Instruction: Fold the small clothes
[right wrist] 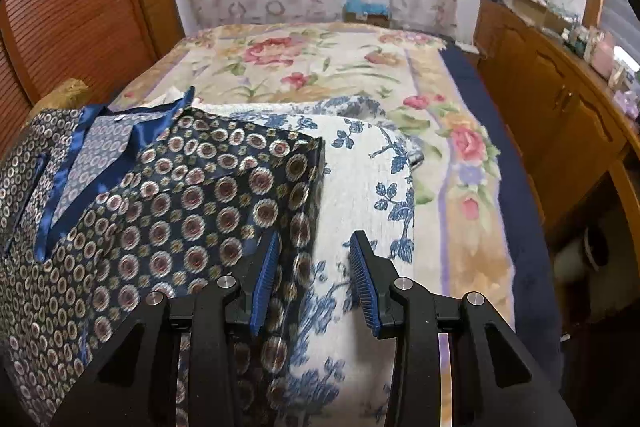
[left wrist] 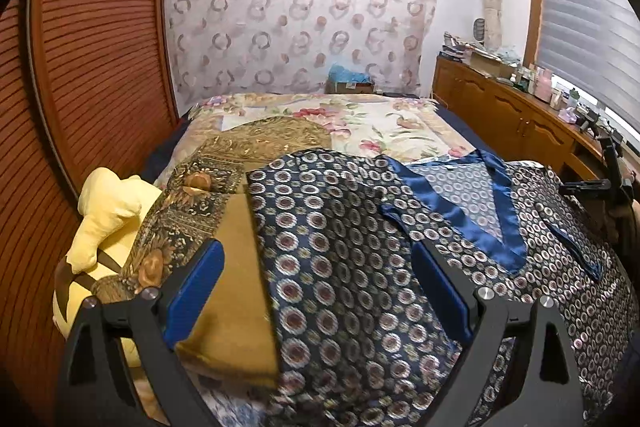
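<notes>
A navy satin top (left wrist: pixel 328 195) with a ring pattern and a bright blue V-neck trim (left wrist: pixel 460 223) lies spread on the bed. My left gripper (left wrist: pixel 318 247) hovers over the top's left part, jaws wide open and holding nothing. In the right wrist view the top (right wrist: pixel 180 195) lies to the left, its right side turned in to a straight edge. My right gripper (right wrist: pixel 317 235) is open above that edge. A strip of the fabric runs beneath the gap, and the blue pads (right wrist: pixel 266 279) do not press on it.
A yellow plush toy (left wrist: pixel 108 215), an ochre cushion (left wrist: pixel 236 287) and a brown patterned cloth (left wrist: pixel 180 211) lie left of the top. A blue-and-white floral cloth (right wrist: pixel 368 187) is under its right edge. The floral bedspread (right wrist: pixel 320 67) stretches beyond, with a wooden cabinet (right wrist: pixel 540 99) at right and a louvred door (left wrist: pixel 88 47) at left.
</notes>
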Available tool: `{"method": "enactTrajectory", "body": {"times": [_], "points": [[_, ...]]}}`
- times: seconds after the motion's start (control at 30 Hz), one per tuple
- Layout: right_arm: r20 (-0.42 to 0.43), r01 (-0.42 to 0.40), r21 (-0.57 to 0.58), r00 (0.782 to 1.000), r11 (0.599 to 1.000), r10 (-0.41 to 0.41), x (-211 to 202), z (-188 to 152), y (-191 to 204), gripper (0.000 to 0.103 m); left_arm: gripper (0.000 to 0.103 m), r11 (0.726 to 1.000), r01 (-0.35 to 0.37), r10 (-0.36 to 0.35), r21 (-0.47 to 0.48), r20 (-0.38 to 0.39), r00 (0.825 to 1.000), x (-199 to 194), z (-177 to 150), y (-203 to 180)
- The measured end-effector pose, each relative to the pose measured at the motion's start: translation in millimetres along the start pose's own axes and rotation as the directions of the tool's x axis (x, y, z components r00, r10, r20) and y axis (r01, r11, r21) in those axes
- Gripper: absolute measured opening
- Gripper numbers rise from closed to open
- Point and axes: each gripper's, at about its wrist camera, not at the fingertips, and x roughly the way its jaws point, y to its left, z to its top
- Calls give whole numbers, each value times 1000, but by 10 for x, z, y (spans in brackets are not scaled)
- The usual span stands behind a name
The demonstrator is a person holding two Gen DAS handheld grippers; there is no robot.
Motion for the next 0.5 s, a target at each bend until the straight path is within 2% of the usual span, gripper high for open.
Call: {"method": "enactTrajectory", "body": {"times": [0.07,0.13,0.2,0.23,0.3,0.5], "points": [[-6,-10,-1,1000,1000,10,27,15,-34,36,95,1000,5,-5,-9,-17,1000,66,32,55],[-10,-35,2,999,999,35,44,28,-66,23,95,1000,-2,2,-9,-35,999,161,66,89],[-6,-94,-10,996,995,94,36,37,-65,5,95,1000,-11,11,-3,-42,999,212,91,102],[3,-113,-23,994,993,113,16,33,-55,2,95,1000,-13,13,-3,-45,999,246,110,114],[19,-83,-43,996,996,84,-17,41,-48,1,95,1000,-13,13,-8,-49,999,286,132,134],[28,24,-2,999,1000,-24,-47,96,-231,0,95,1000,-19,18,-13,-68,998,417,183,220]]}}
